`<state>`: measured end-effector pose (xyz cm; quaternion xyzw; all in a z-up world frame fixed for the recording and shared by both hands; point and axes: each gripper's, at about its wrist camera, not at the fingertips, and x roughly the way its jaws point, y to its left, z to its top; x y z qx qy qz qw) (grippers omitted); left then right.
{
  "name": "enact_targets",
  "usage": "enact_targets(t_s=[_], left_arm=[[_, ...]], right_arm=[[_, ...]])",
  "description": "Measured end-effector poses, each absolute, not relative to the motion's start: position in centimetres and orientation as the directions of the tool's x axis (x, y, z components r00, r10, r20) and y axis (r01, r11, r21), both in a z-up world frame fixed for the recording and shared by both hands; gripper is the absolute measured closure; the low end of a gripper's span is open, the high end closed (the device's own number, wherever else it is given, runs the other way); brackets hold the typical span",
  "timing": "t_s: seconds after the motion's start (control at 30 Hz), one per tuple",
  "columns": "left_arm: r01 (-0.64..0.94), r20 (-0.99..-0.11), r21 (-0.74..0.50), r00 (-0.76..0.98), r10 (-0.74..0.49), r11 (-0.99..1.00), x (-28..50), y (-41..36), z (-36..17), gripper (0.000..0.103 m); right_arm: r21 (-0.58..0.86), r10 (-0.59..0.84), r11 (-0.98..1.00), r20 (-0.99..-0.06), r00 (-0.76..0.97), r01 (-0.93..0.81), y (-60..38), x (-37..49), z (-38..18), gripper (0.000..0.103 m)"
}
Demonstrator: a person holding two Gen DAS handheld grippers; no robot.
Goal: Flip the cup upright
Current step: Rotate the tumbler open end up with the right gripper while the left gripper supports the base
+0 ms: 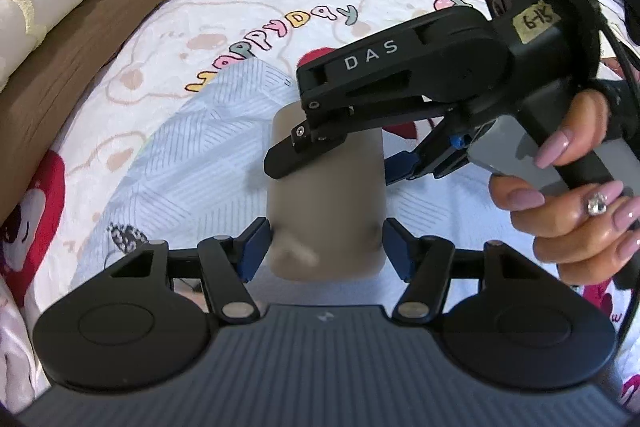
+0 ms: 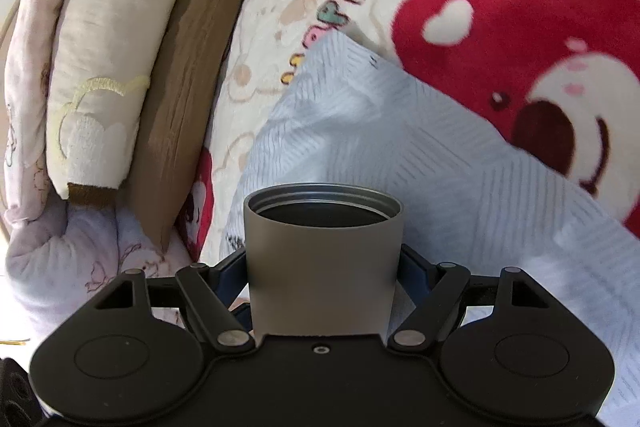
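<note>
Grey metal cup (image 2: 322, 263) clamped in right gripper (image 1: 340, 163); left gripper (image 1: 328, 247) pads flank base, contact unclear; mouth open toward far side in right wrist view; set-down on striped cloth (image 2: 460, 163) remains

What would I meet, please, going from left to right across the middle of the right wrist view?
Cream pillow → brown cushion → grey cup, open mouth up, held in the right gripper → pale blue striped cloth → red bear print on the blanket.
</note>
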<state>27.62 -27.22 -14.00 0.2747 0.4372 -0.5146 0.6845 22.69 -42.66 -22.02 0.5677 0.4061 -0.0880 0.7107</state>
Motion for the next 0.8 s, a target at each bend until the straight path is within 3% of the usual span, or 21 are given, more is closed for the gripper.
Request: enact_targets(t_s=[0.8], left_arm=[[0.863, -0.871, -0.107, 0.158, -0.464, 0.494, 18.4, -16.8, -12.4, 0.046]], right_arm=[[0.779, 0.540, 0.340, -0.620, 0.569, 0.527, -36.0, 15.6, -22.8, 0.021]])
